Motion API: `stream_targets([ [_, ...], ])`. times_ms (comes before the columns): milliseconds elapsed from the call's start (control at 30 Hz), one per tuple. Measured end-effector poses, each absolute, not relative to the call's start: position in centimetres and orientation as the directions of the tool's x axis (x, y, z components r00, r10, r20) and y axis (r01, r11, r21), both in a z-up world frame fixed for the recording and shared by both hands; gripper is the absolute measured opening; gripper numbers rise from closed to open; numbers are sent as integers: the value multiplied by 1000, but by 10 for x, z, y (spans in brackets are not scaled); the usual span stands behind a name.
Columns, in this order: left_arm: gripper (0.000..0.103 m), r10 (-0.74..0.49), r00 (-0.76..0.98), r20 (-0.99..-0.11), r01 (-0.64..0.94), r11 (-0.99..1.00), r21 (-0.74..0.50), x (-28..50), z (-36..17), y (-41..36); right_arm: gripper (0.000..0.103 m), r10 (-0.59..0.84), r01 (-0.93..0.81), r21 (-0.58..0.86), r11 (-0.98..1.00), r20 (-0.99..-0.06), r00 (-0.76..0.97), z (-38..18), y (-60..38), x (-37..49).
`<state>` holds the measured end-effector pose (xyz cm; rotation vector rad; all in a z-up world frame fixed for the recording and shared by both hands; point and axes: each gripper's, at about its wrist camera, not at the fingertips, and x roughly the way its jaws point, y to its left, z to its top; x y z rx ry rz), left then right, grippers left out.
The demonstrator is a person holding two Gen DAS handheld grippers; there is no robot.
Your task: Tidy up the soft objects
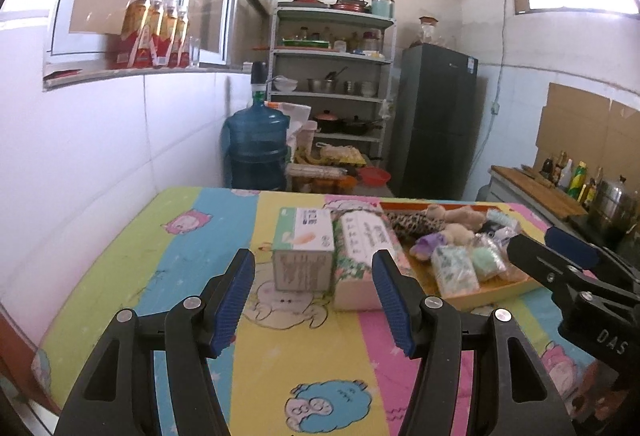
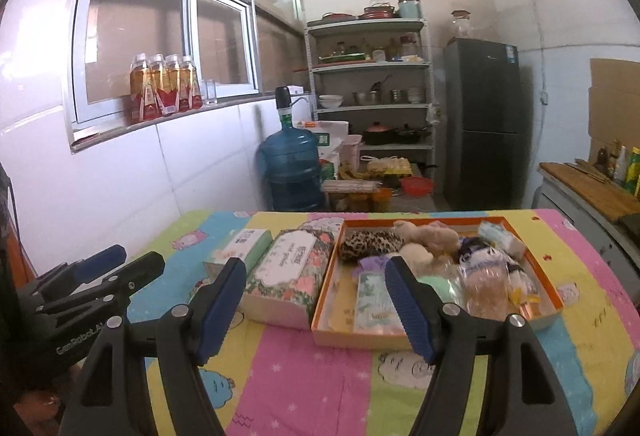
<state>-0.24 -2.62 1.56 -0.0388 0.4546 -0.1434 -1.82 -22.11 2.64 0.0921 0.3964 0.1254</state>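
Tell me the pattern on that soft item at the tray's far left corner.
Leopard print, brown and black spots; clearest in the right wrist view.

The table (image 2: 280,376) carries a striped cartoon-print cover. Directly on it, side by side: a green-and-white tissue box (image 1: 304,248), a floral box (image 2: 288,276), and an orange-rimmed tray (image 2: 556,300) holding soft toys.

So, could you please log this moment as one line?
left tool: open, empty | right tool: open, empty | soft toys: in orange tray | floral box: beside tray
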Motion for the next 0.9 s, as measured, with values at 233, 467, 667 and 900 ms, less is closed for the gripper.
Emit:
stream_targets([
  [233, 63, -138, 899, -416, 118, 990, -73, -17, 12, -21, 72, 143, -96, 143, 985, -368, 919, 16, -215, -36],
  [467, 63, -58, 925, -376, 45, 998, -43, -33, 14, -17, 72, 40, 0, 102, 995, -395, 918, 8, -203, -45],
  [667, 63, -39, 933, -358, 35, 999, -16, -40, 15, -19, 72, 13, 38, 111, 993, -424, 905, 5, -203, -44],
  [900, 63, -27, 927, -375, 26, 1000, -9, -37, 13, -19, 72, -42, 83, 89, 993, -392, 919, 14, -203, -48],
])
